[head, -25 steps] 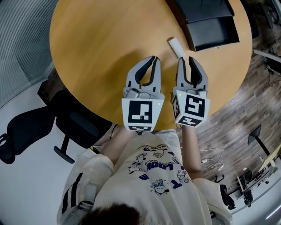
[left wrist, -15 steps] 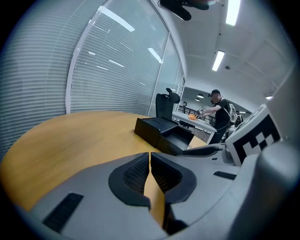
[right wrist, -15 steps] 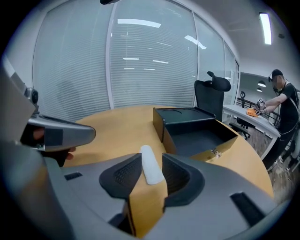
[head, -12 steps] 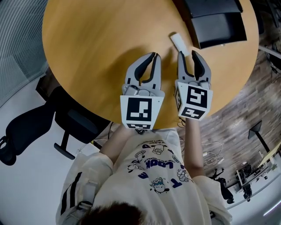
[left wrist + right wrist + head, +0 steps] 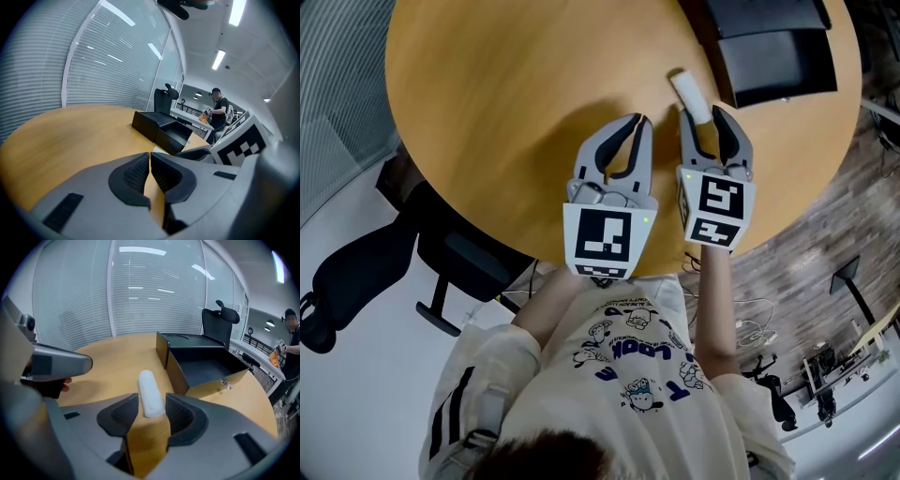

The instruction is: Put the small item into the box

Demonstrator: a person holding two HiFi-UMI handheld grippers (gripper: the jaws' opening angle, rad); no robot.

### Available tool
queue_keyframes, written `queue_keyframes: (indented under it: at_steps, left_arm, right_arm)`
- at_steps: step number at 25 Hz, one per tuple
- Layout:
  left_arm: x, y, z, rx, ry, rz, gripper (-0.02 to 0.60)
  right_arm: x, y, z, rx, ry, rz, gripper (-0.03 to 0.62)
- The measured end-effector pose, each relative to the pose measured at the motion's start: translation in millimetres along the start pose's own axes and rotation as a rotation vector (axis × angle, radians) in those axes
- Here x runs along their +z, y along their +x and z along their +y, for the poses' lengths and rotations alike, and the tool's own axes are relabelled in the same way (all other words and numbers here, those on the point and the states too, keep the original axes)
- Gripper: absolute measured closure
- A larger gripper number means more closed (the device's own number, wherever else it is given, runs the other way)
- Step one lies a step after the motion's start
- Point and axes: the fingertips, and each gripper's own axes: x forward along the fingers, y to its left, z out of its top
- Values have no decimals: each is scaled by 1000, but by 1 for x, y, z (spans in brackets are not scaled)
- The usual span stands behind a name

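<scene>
Pickup begins: my right gripper (image 5: 705,120), jaws just opened wide, straddles the white oblong item (image 5: 150,390) unpinched; closing comes next, then the black box (image 5: 206,365).

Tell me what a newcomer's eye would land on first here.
The two marker-cubed grippers stand out at the near edge of the round wooden table. On the right gripper the jaws have just been opening, with the near end of a white small item between them, not gripped. Just beyond sits an open black box; the left gripper, jaws shut, hovers empty alongside.
</scene>
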Motion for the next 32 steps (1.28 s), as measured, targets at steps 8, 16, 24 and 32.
queue_keyframes:
  at_steps: [8,16,24,32]
  left_arm:
    - [-4,1,0,-7,-15,13,558]
    - [-3,1,2,2,-15,6,557]
    - [4,-2,5,9,-16,-11,557]
    - [17,-12,-2,21,-16,-46,557]
  right_arm:
    - [-7,5,-3,-17,13,21,419]
    - [-6,7,-5,-18,19,0,444]
    - [13,-12,-3,-24,25,-57,445]
    - [29,-30,-3,-20,42,-114,445]
